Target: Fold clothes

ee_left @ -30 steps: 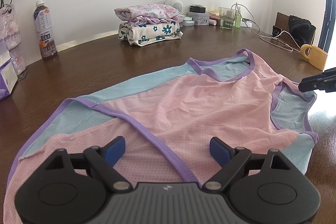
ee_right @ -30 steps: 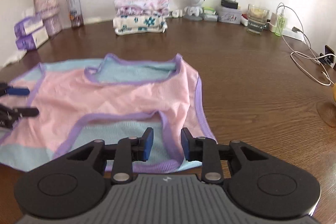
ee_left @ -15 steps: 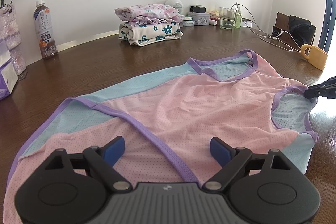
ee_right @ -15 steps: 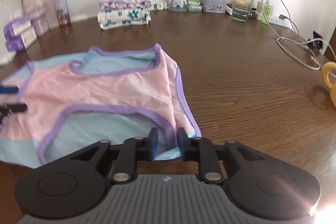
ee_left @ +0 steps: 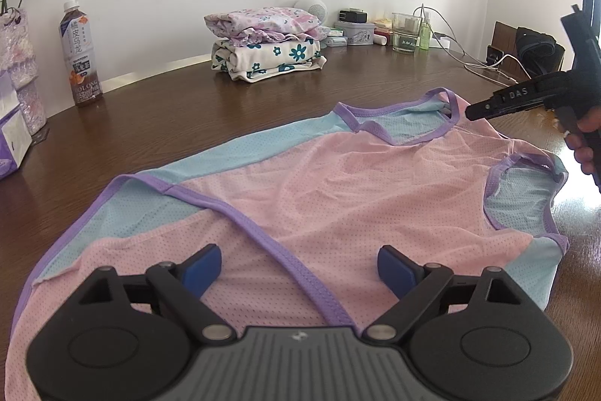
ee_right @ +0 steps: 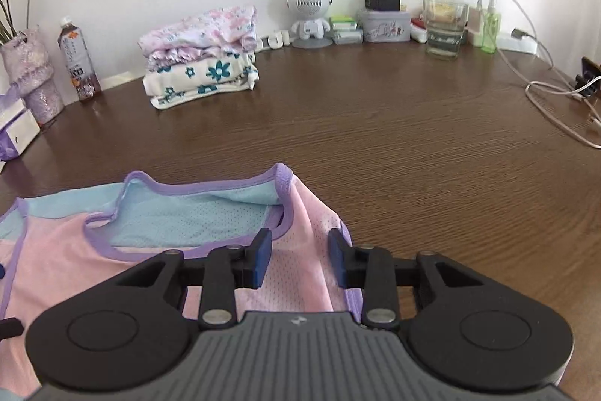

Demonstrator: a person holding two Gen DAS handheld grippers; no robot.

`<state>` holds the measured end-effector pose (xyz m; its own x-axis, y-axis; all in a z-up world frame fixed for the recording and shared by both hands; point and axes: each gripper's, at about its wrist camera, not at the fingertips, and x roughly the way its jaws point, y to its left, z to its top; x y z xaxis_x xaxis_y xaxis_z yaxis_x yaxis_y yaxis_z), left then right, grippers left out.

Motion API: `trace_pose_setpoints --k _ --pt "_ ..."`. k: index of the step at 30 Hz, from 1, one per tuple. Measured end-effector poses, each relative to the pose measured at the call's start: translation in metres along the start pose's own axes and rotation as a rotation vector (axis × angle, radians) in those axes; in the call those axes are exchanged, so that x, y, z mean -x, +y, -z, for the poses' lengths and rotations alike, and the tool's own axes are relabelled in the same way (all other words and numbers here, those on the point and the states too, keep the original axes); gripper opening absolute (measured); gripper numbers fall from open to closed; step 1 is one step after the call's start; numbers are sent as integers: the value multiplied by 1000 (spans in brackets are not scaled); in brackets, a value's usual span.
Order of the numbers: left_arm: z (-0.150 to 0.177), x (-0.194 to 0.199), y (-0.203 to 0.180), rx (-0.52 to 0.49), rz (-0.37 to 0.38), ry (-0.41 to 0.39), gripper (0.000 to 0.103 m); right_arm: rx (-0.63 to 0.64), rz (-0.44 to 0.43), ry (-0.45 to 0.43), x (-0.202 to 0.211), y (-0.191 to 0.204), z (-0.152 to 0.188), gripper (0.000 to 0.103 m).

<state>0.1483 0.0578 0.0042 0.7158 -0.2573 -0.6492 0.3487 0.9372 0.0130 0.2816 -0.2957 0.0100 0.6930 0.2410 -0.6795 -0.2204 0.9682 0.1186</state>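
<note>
Left tool (ee_left: pixel 298 267): blue pads spread wide, hovering low over the near part of the garment, nothing between them. Right tool (ee_right: pixel 298 256): pads parted to a narrow gap, set over the pink shoulder strap beside the neckline; whether they touch the cloth cannot be told. In the left view the right tool (ee_left: pixel 474 111) shows from the side with its tip at the collar, and a hand (ee_left: pixel 586 141) grips its handle at the frame edge.

One garment (ee_left: pixel 319 198): a pink mesh sleeveless top with light-blue panels and purple binding, spread flat on the surface, neck opening toward the far side, one armhole at the right.

Surface (ee_right: pixel 394 145): dark brown wood grain, broad, bare in its middle, glare along the right edge. A plain white wall closes the room behind it.

Far row along the wall, counted:
- one stack of folded clothes (ee_right: pixel 201 59), two pieces visible, a lilac floral on a white one with teal flowers
- one tea bottle (ee_left: pixel 79 53), brown drink, white cap
- one vase (ee_right: pixel 35 77) with flower stems, at far left
- one white and purple box (ee_right: pixel 15 132) beside the vase
- one small white robot-shaped speaker (ee_right: pixel 308 14)
- one lidded tin (ee_right: pixel 383 25) with a black charger (ee_right: pixel 382 2) on top
- one drinking glass (ee_right: pixel 444 27)
- one green bottle (ee_right: pixel 490 29)
- white cables (ee_right: pixel 552 100) trailing down the right side
</note>
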Motion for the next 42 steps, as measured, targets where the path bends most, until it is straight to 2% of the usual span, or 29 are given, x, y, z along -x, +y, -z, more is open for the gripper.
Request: trace_pose_setpoints --k 1,6,10,12,14,15,21,22,23,24,25,26,28,30,34,36,40,42 --pt "0 0 0 0 0 0 90 -7 2 7 -3 -2 -1 0" --pt "0 0 -1 -2 1 0 91 -39 9 -5 -3 -16 -6 0" --pt "0 -1 -1 -3 4 1 92 -71 -39 7 3 -23 -7 4" --pt "1 -1 -1 -4 5 1 93 -91 -68 -5 16 -24 -2 13" --pt "1 -1 -2 -4 5 1 93 -72 -73 -13 30 -21 6 35" --pt "1 -1 -2 -4 5 1 93 -55 -64 -7 35 -19 11 35" --pt "1 -1 -2 -4 4 1 93 -1 -11 27 51 -14 40 35" --pt "1 -1 -2 -4 4 1 93 5 -4 31 52 -14 42 31" --pt "1 -1 -2 -4 3 1 93 13 1 35 52 -14 44 17" --pt "1 -1 -2 -4 3 1 93 22 5 36 53 -14 45 10" --pt "1 -1 -3 -4 3 1 93 28 8 33 55 -14 45 3" --pt "1 -1 -2 -4 3 1 93 33 15 30 56 -15 45 2" --pt "1 0 -2 -4 3 1 93 16 19 13 61 -19 43 3" --pt "1 0 -2 -4 3 1 93 15 -17 -7 69 -20 43 4" --pt "1 0 -2 -5 3 1 94 154 -59 -11 77 5 49 6" --pt "1 0 -2 -5 4 1 94 191 -58 6 71 12 51 7" --pt "1 0 -2 -5 4 2 94 229 -32 18 58 17 53 16" --pt "1 0 -2 -6 4 2 94 241 -32 22 55 16 54 16"
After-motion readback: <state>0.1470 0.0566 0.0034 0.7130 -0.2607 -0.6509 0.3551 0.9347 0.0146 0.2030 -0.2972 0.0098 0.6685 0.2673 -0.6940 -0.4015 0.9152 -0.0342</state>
